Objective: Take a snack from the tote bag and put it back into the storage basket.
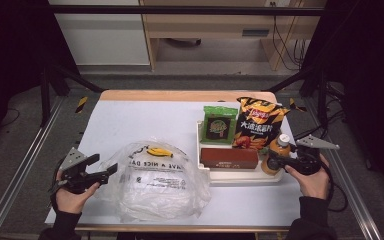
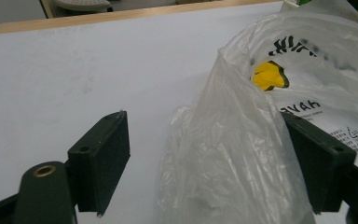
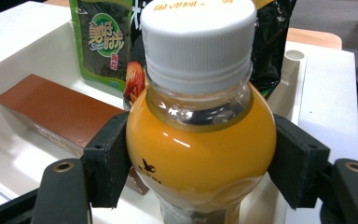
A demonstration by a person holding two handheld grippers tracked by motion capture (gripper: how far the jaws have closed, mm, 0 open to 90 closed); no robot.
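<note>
Orange juice bottle [image 3: 200, 140], white-capped, upright in white tray [image 1: 240, 175]; crumpled plastic bag [image 1: 155, 180] beside.

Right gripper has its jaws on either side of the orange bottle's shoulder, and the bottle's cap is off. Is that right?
Not quite. The right gripper does have its jaws on either side of the bottle at the shoulder, but the cap is on: the right gripper view shows the white cap seated on the neck. The rest holds.
</note>
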